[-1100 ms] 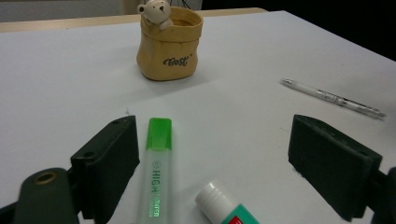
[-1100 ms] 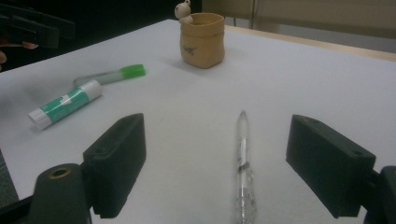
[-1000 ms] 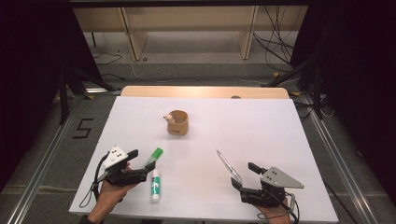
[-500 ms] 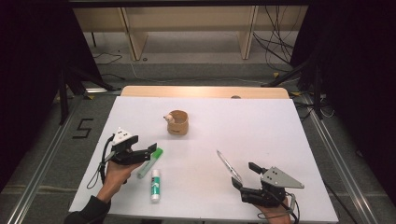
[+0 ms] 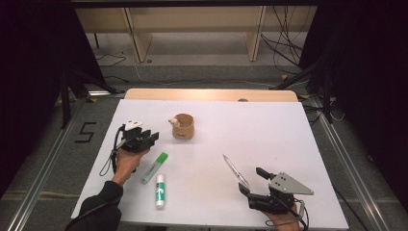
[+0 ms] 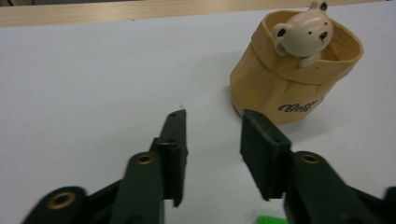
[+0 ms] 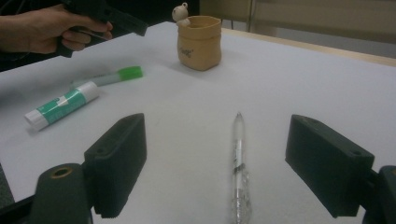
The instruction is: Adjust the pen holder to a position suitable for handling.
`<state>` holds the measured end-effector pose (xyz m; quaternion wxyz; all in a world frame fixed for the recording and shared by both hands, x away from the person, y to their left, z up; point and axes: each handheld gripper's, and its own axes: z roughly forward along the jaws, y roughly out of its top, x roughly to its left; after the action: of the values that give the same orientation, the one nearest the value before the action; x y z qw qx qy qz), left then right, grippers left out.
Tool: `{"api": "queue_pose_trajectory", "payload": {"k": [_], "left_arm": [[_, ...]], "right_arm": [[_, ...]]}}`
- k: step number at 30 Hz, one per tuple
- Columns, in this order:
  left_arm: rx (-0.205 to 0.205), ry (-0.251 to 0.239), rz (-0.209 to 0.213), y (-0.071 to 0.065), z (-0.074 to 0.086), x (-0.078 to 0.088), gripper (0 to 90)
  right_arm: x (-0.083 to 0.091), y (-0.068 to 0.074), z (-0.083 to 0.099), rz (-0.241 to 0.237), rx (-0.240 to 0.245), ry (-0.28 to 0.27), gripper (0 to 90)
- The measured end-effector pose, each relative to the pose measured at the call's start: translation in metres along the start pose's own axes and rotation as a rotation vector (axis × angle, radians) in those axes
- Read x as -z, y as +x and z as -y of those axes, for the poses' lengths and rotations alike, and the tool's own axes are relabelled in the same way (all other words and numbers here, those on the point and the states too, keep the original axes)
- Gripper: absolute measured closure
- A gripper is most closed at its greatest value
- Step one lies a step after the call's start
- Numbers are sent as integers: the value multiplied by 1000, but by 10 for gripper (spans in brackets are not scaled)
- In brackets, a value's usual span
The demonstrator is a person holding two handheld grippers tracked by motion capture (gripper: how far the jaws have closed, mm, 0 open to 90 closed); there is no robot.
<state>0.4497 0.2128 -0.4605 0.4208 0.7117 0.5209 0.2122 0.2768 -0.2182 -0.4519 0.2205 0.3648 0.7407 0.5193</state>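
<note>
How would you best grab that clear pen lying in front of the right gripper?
Probably from above, across the middle of the pen's slim barrel. It lies flat on the table, lengthwise between the right gripper's open jaws, so they could close on its sides.

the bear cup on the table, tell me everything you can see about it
The bear cup is a small tan holder, glossy like ceramic, shaped like a paper bag with a folded-over rim. A cream bear figure with black eyes and nose leans over that rim. Dark script lettering runs low on one side, too blurred to read. It stands upright on the white table, toward the far middle, with nothing touching it. I cannot see anything inside it. The left gripper points at it from close by, jaws apart with nothing between them.
</note>
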Motion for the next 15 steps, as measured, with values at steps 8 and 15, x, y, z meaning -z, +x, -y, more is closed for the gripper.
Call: {"api": "queue_pose_trajectory", "payload": {"k": [8, 15], "left_arm": [[-57, 23, -43, -6, -15, -34, 891], [-94, 45, -51, -7, -20, -56, 893]], "right_arm": [[1, 0, 0, -8, 3, -1, 213], [1, 1, 0, -14, 6, 3, 211]]}}
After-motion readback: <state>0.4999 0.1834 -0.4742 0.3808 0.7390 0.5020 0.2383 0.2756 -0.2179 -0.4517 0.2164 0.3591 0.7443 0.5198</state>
